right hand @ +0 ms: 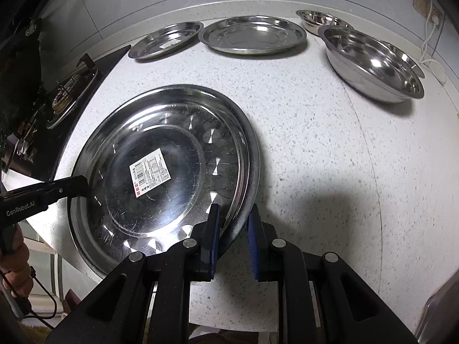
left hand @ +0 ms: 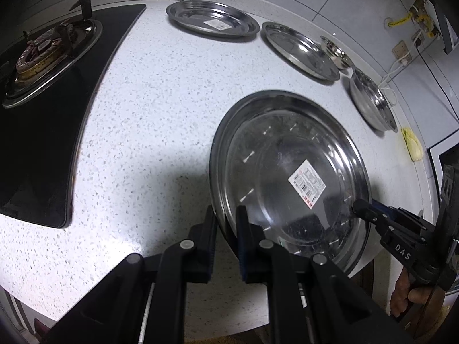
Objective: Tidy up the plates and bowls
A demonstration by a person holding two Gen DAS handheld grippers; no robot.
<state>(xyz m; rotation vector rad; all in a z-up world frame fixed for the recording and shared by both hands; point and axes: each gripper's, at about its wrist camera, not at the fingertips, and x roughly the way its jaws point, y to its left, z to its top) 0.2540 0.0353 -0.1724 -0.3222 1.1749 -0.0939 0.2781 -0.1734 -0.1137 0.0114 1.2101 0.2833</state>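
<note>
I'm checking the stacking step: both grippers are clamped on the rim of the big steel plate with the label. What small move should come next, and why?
Probably lift it level with both grippers. The left gripper and right gripper pinch opposite rims of the large labelled plate, which seems to sit in another plate. Two more plates lie by the wall, perhaps where it should go.

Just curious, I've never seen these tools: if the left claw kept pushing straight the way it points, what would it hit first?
It is already there: the left claw is shut on the rim of the large steel plate, pointing steeply down. Going on, it would likely press straight into the speckled countertop beneath, though depth is hard to judge.
</note>
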